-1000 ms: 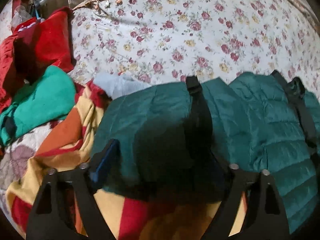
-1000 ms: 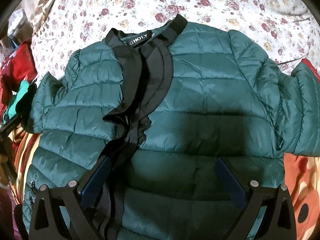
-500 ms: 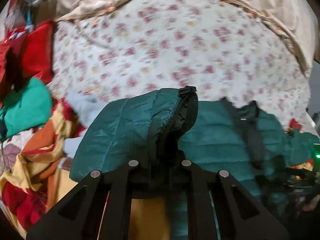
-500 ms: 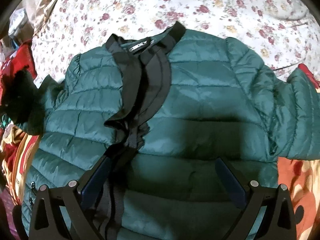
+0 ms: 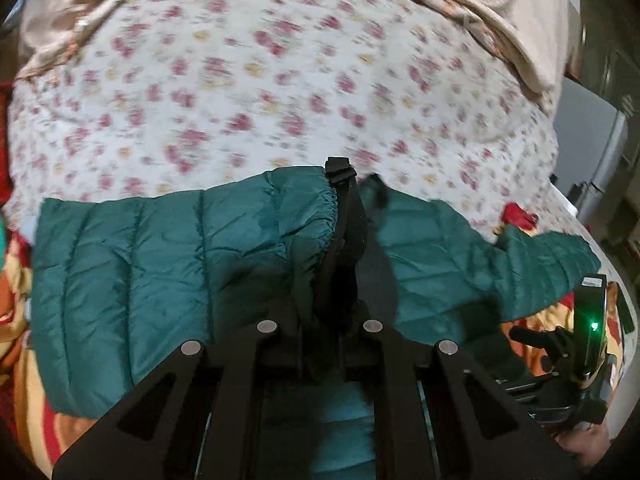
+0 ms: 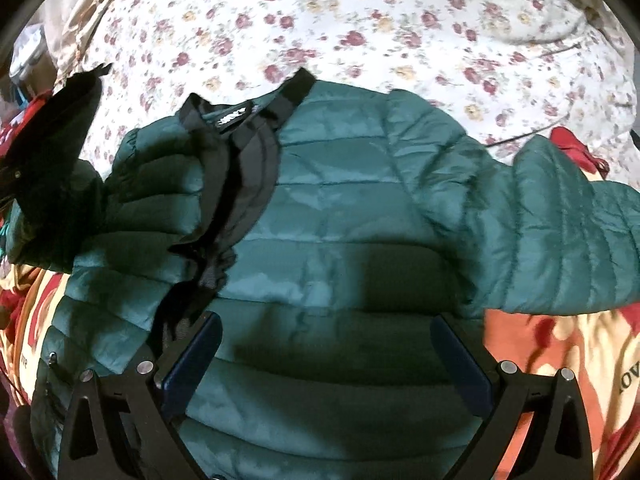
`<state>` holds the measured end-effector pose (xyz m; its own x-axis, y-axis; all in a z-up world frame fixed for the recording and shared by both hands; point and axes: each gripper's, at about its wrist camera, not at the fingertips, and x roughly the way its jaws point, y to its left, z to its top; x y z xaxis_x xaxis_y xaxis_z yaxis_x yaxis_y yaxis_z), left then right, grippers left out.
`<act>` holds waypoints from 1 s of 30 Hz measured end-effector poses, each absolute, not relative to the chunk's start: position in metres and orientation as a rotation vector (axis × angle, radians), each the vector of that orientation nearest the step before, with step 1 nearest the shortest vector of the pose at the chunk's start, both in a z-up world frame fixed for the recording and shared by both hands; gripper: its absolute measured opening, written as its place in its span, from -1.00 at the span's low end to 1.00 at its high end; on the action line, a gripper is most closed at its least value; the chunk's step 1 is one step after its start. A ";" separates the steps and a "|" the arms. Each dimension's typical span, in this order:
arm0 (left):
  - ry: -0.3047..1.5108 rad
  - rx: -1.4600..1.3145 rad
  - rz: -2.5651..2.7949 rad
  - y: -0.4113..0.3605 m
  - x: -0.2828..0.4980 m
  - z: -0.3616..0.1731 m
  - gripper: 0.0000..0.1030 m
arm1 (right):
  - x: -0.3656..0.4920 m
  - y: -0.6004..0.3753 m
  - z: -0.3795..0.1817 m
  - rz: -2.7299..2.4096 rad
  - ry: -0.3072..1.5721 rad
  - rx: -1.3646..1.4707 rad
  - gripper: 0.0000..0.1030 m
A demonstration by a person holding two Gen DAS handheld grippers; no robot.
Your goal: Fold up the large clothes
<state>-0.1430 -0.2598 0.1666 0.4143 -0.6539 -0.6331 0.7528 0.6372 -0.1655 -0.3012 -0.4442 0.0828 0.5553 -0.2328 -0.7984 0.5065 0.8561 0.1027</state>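
Observation:
A dark green quilted jacket [image 6: 340, 208] with a black collar and zipper band lies front-up on the bed. My left gripper [image 5: 320, 320] is shut on the cuff of the jacket's left sleeve [image 5: 160, 256] and holds it lifted over the jacket body. It also shows as a dark shape at the left of the right wrist view [image 6: 48, 136]. My right gripper [image 6: 324, 360] is open and empty, hovering low over the jacket's lower front. The jacket's right sleeve [image 6: 560, 232] lies stretched out to the right.
A white bedsheet with red flowers [image 6: 360, 20] covers the bed behind the jacket. An orange, red and yellow blanket [image 6: 560, 360] lies under the jacket. Red clothes [image 6: 576, 148] lie at the right. A beige cloth [image 5: 480, 8] runs along the far bed edge.
My left gripper shut on the sleeve cuff, lifted it and swung it rightwards across the jacket. The right gripper stayed open over the jacket's lower front.

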 end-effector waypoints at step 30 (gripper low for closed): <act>0.962 0.038 -1.032 -0.272 -0.155 0.122 0.30 | -0.324 -0.476 0.077 -0.440 0.854 0.502 1.00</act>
